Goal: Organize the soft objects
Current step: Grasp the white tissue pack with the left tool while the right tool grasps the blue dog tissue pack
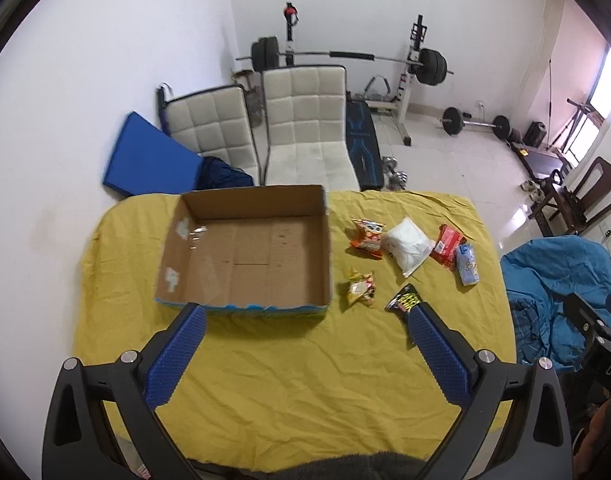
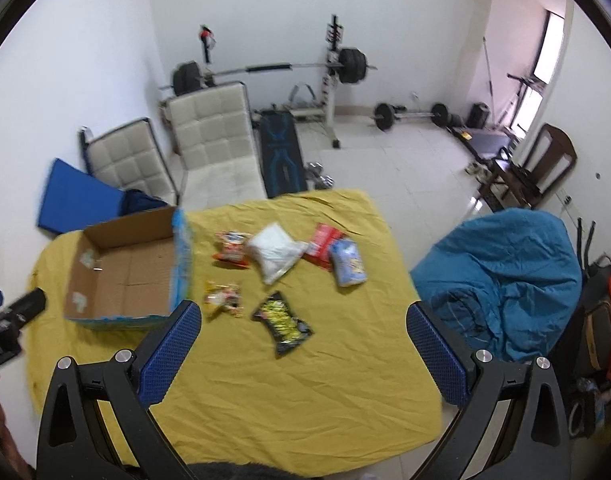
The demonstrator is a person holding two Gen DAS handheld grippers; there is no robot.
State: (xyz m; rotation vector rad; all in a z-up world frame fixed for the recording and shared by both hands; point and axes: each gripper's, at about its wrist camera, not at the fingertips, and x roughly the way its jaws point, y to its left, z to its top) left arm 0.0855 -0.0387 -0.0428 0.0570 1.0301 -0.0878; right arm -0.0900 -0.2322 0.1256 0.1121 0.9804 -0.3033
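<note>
both grippers hover above the yellow tablecloth with fingers spread wide and nothing between them: the left gripper faces the open cardboard box, the right gripper faces the packets. right of the box lie six soft packets, none of them in it: an orange snack bag, a white pouch, a red packet touching a light-blue tissue pack, a yellow snack bag and a black-and-yellow bag nearest the grippers.
</note>
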